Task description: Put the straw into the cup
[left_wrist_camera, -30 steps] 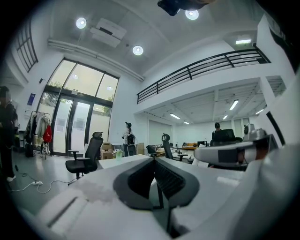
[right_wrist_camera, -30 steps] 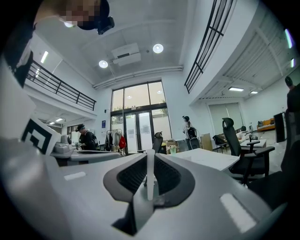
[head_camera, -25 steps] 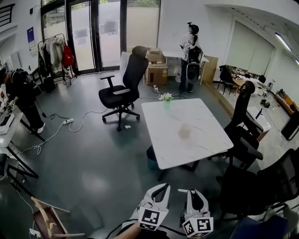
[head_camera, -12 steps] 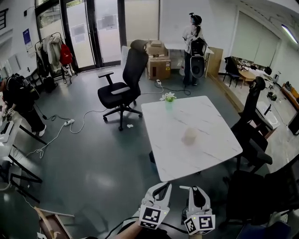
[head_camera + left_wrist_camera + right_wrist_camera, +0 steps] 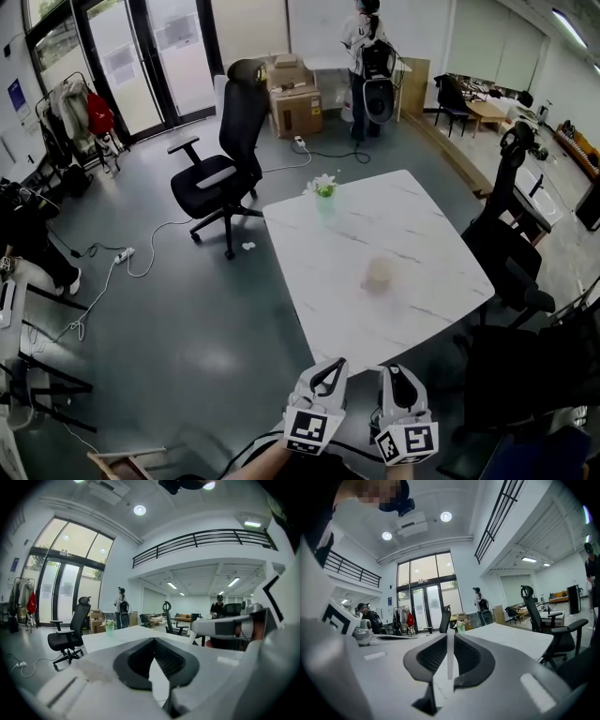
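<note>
A pale cup (image 5: 379, 273) stands on the white marble table (image 5: 422, 220), towards its near half. Both grippers are held low at the bottom of the head view, short of the table's near edge. My right gripper (image 5: 392, 369) is shut on a thin white straw (image 5: 450, 656), which stands upright between its fingertips in the right gripper view. My left gripper (image 5: 336, 364) has its tips together with nothing between them; the left gripper view shows the same closed jaws (image 5: 153, 640). The straw is too thin to make out in the head view.
A small green vase with a flower (image 5: 324, 189) sits at the table's far corner. A black office chair (image 5: 220, 159) stands left of the table, and more black chairs (image 5: 511, 248) crowd its right side. Cables (image 5: 122, 255) lie on the floor. A person (image 5: 366, 52) stands by boxes at the back.
The whole view has advanced towards the table, so the table and cup sit nearer and lower in the picture. Both grippers travelled along together; their jaws have not changed.
</note>
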